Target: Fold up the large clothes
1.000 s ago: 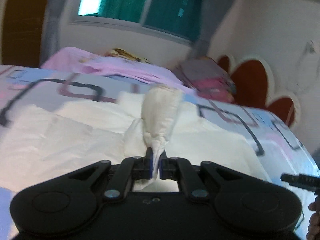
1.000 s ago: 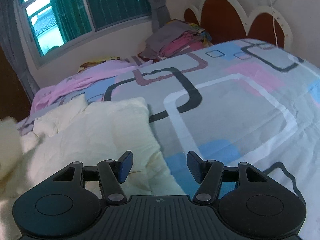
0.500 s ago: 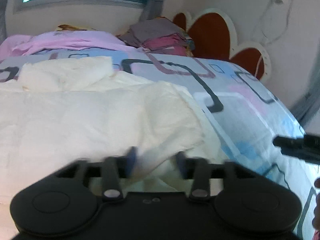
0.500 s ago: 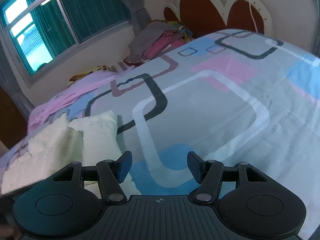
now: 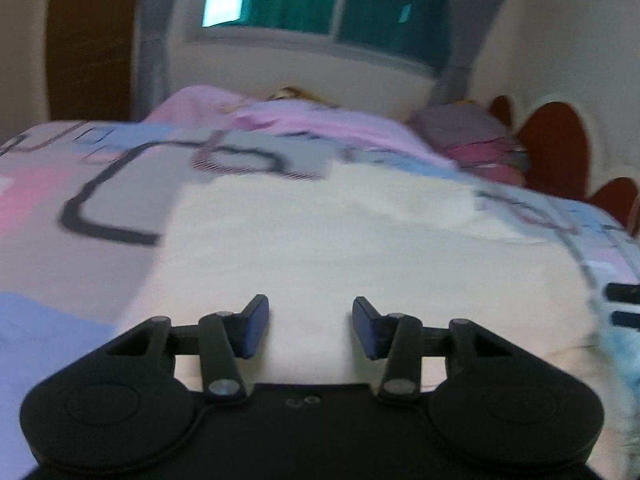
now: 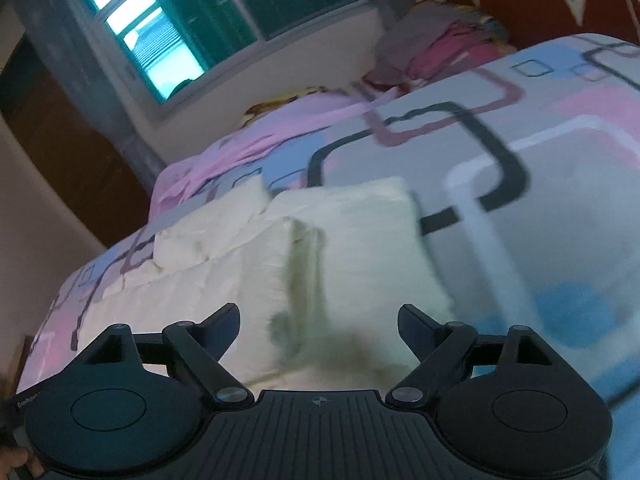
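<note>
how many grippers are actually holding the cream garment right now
0. The left gripper is open over the cream garment's near edge; the right gripper is open above its right side. Neither pinches cloth.

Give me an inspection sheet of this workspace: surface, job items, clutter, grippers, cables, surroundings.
Surface: bed under a patterned cover of grey, pink and blue blocks.
Job's things: cream garment lying on the cover, partly folded, layers overlapping; both views blurred.
Clutter: pink bedding bunched along the far edge; pile of grey and pink clothes near the headboard.
Grippers: left gripper open over the garment, holding nothing; right gripper open, holding nothing.
Cables: thin cord hanging by the headboard.
Surroundings: window with green curtains; red scalloped headboard; brown door.
</note>
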Demonstrator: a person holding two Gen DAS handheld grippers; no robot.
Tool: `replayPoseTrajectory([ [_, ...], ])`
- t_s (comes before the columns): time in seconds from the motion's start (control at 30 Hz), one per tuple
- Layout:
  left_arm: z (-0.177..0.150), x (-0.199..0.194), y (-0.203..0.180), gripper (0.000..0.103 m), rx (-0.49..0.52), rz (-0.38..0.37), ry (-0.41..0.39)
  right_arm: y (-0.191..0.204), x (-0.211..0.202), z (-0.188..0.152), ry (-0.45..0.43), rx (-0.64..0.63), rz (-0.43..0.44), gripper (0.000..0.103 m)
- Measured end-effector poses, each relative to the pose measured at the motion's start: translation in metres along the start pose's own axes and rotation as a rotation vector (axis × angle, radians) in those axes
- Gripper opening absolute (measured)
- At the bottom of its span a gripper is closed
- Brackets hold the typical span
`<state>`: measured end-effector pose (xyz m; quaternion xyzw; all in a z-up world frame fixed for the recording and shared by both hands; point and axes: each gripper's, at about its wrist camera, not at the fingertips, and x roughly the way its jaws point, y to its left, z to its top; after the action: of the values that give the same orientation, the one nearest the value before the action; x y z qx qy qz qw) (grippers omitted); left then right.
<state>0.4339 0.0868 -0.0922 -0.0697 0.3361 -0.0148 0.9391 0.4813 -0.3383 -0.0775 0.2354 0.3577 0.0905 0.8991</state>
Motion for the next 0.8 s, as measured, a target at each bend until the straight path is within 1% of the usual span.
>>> replayPoseTrajectory([
  [0.03, -0.001, 0.005, 0.005, 0.04, -0.003, 0.007, 0.01, 0.002, 0.005, -0.001, 0.007, 0.004, 0.013, 0.084],
  [0.07, -0.003, 0.009, 0.011, 0.04, -0.007, 0.011, 0.019, 0.004, 0.011, -0.002, 0.019, 0.005, 0.012, 0.069],
  [0.1, -0.005, 0.014, 0.016, 0.039, -0.01, 0.008, 0.031, 0.004, 0.017, -0.003, 0.042, 0.008, 0.011, 0.048],
  [0.13, -0.006, 0.019, 0.017, 0.039, -0.01, 0.004, 0.037, 0.004, 0.023, -0.004, 0.063, 0.016, 0.017, 0.04],
  [0.17, -0.007, 0.021, 0.019, 0.039, -0.01, 0.001, 0.037, 0.002, 0.029, -0.004, 0.078, 0.02, 0.022, 0.024],
  [0.2, -0.009, 0.023, 0.021, 0.039, -0.007, -0.001, 0.037, 0.002, 0.031, -0.006, 0.088, 0.017, 0.015, 0.014],
  [0.27, -0.013, 0.024, 0.023, 0.04, -0.003, -0.002, 0.032, 0.004, 0.025, -0.01, 0.071, 0.001, -0.004, 0.01],
  [0.33, -0.014, 0.025, 0.023, 0.04, -0.005, -0.012, 0.03, 0.008, 0.02, -0.015, 0.066, -0.029, -0.023, 0.01],
  [0.4, -0.015, 0.027, 0.024, 0.04, 0.002, -0.022, 0.039, 0.011, 0.026, -0.02, 0.077, -0.074, -0.054, 0.01],
  [0.47, -0.014, 0.031, 0.027, 0.04, 0.001, -0.042, 0.059, 0.008, 0.035, -0.017, 0.085, -0.049, -0.068, 0.01],
  [0.5, -0.01, 0.031, 0.028, 0.04, 0.001, -0.046, 0.068, 0.009, 0.034, -0.013, 0.068, -0.036, -0.072, 0.01],
  [0.53, -0.005, 0.03, 0.028, 0.044, 0.004, -0.046, 0.065, 0.011, 0.03, -0.008, 0.04, -0.039, -0.093, 0.01],
  [0.57, 0.002, 0.025, 0.027, 0.048, 0.015, -0.042, 0.038, 0.015, 0.022, -0.002, -0.001, -0.052, -0.12, 0.017],
  [0.6, 0.008, 0.021, 0.027, 0.06, 0.028, -0.037, 0.006, 0.018, 0.016, 0.002, -0.04, -0.064, -0.13, 0.038],
  [0.63, 0.014, 0.019, 0.026, 0.066, 0.042, -0.033, -0.018, 0.021, 0.012, 0.007, -0.069, -0.076, -0.119, 0.044],
  [0.67, 0.023, 0.022, 0.025, 0.066, 0.057, -0.035, -0.03, 0.024, 0.014, 0.013, -0.072, -0.091, -0.103, 0.044],
  [0.8, 0.052, 0.053, 0.017, 0.066, 0.111, -0.058, -0.024, 0.045, 0.041, 0.025, -0.049, -0.177, -0.11, 0.044],
])
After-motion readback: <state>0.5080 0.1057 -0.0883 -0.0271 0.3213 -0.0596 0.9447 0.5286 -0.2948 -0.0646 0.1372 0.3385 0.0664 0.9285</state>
